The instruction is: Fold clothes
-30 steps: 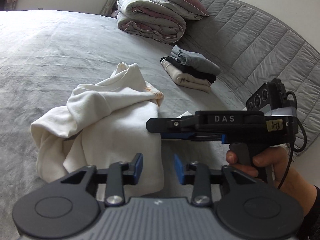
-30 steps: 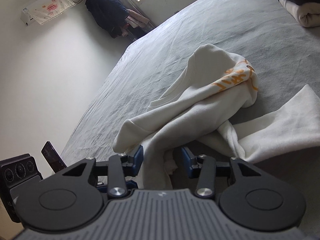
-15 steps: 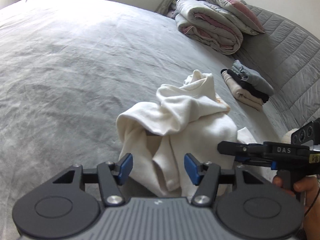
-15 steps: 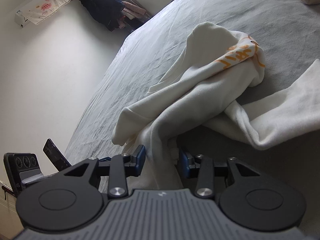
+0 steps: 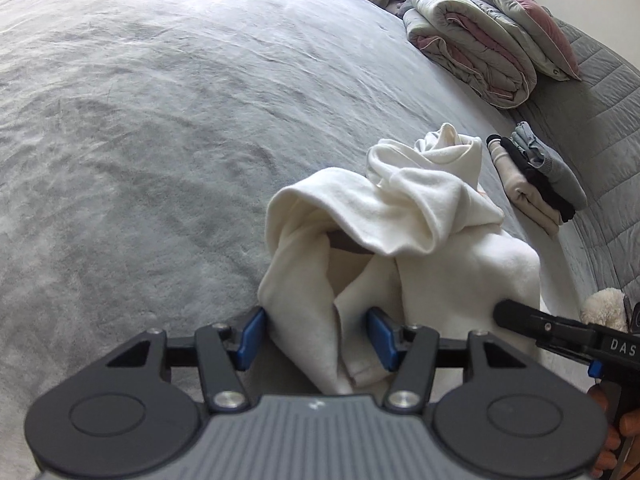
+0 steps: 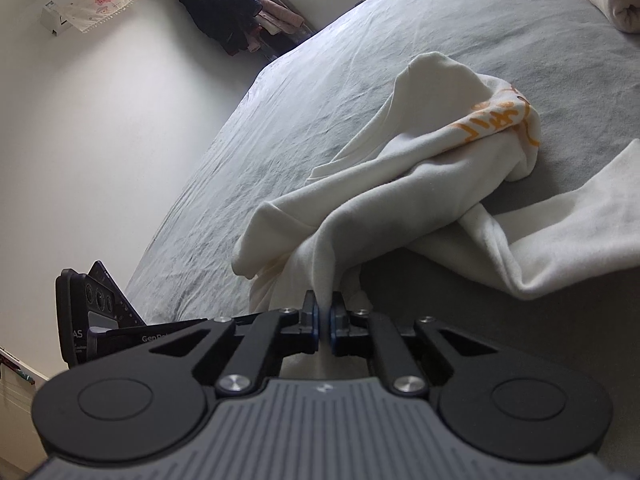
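The right gripper (image 6: 323, 322) has its fingers (image 6: 310, 320) pinched together on a fold of the white garment (image 6: 420, 184), a thin ridge of cloth rising straight out from between the blue pads. The left gripper (image 5: 316, 338) stands about half open, its fingers (image 5: 249, 338) either side of a hanging fold at the garment's near edge; the left pad looks to brush the cloth, though whether either pad presses on it is hard to tell from this angle. The garment, the landmark here, lies crumpled in a heap on the grey bed (image 5: 140, 160), bunched up and twisted, with one long part trailing off to the right of the heap in the right wrist view. Orange lettering (image 6: 496, 120) shows on a rolled fold at the far side of the garment. In the left wrist view the right gripper's black nose reaches the garment's right flank, with part of a hand (image 5: 620, 432) behind it. Just beyond the garment, to its right, sits a small stack of folded clothes (image 5: 536, 176) in cream, black and grey. Farther past the garment lies a folded quilt (image 5: 468, 48) with a pillow (image 5: 524, 20) on top. Well beyond the garment, in the room's corner, dark clothing (image 6: 220, 4) hangs.
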A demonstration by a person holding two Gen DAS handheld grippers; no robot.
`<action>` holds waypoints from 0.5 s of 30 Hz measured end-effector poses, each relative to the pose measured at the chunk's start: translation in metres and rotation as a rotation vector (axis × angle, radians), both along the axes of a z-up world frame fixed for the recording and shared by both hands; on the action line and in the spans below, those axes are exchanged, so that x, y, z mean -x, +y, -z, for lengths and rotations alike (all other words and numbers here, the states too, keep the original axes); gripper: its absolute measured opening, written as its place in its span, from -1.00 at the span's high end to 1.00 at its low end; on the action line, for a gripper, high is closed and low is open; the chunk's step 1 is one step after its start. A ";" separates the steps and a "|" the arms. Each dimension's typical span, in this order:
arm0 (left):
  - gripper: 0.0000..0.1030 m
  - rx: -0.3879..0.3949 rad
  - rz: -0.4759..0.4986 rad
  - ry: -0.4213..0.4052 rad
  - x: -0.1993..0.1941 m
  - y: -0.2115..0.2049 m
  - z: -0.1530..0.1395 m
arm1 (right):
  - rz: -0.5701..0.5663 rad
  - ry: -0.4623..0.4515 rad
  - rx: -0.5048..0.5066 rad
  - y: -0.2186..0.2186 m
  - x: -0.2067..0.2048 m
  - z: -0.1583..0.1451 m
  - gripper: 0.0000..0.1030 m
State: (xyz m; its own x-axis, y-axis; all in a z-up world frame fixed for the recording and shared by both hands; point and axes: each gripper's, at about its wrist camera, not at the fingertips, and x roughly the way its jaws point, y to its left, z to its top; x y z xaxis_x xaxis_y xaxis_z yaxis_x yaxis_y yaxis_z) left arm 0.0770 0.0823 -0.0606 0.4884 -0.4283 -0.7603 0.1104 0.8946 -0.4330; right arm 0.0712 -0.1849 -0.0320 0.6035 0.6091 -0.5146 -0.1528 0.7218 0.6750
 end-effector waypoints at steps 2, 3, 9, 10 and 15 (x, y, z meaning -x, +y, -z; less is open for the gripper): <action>-0.06 0.003 -0.008 -0.005 -0.001 -0.001 0.000 | 0.016 -0.005 0.002 -0.007 0.005 -0.003 0.87; -0.01 0.004 -0.012 -0.006 -0.002 -0.001 0.000 | 0.025 -0.008 0.002 -0.011 0.006 -0.005 0.87; 0.40 -0.008 -0.015 -0.027 -0.007 -0.006 -0.003 | 0.095 -0.042 0.001 -0.035 0.013 -0.019 0.88; 0.45 -0.021 -0.021 -0.038 -0.008 -0.008 -0.005 | 0.110 -0.052 0.000 -0.040 0.014 -0.022 0.91; 0.71 -0.062 -0.062 -0.082 -0.018 -0.012 -0.013 | 0.166 -0.097 -0.014 -0.061 0.018 -0.034 0.97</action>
